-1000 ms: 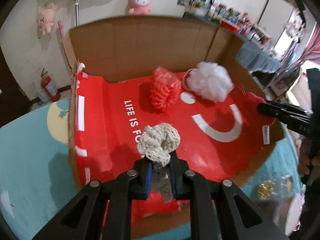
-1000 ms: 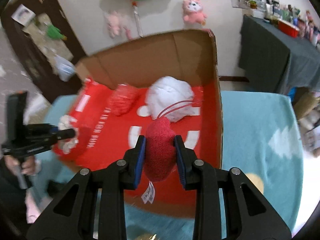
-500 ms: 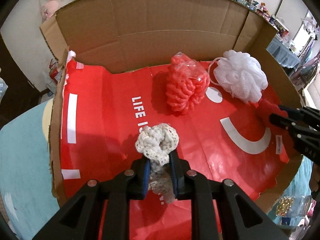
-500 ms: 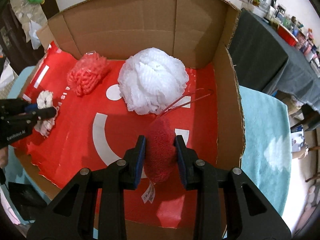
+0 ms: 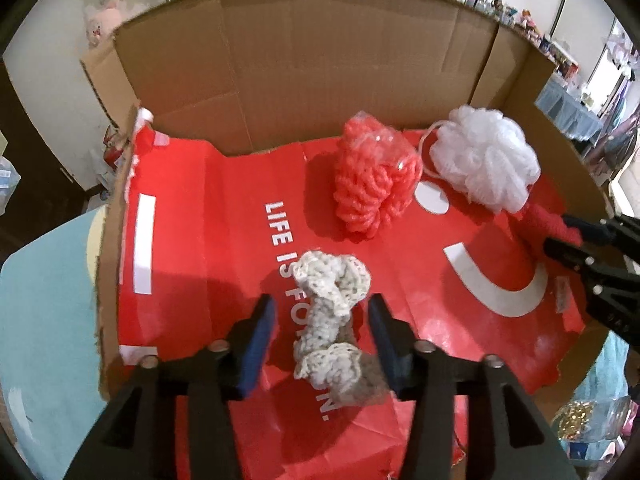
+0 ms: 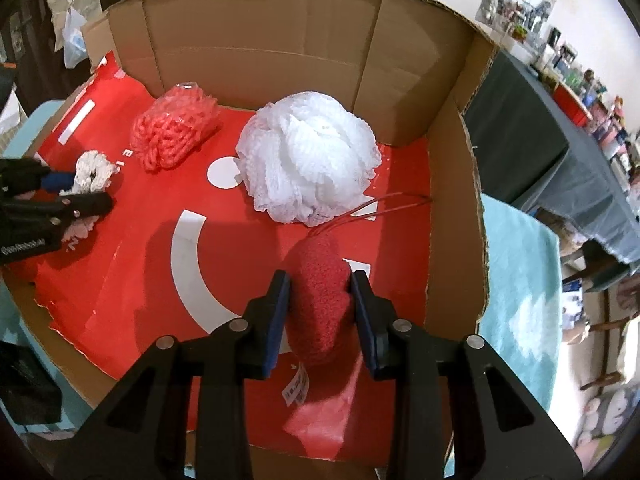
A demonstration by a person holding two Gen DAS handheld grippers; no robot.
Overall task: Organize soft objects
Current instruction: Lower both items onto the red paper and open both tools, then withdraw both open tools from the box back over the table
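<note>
Cardboard box (image 6: 260, 40): tall walls at back and right side, red liner (image 5: 208, 240) bare left of centre. Left gripper (image 5: 322, 330) spread wide, cream crochet scrunchie (image 5: 330, 320) loose between fingers mid-liner. Right gripper (image 6: 320, 312) clamps fuzzy red plush (image 6: 318, 292) near right wall, just before the frilly white mesh pouf (image 6: 308, 164). Coral chunky-knit bundle (image 6: 174, 136) at back wall.

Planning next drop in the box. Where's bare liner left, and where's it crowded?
Free: left strip of red liner between the cardboard wall and the cream crochet piece; also the white arc between crochet and red plush. Crowded: back right, where coral yarn bundle and white mesh pouf sit close.
</note>
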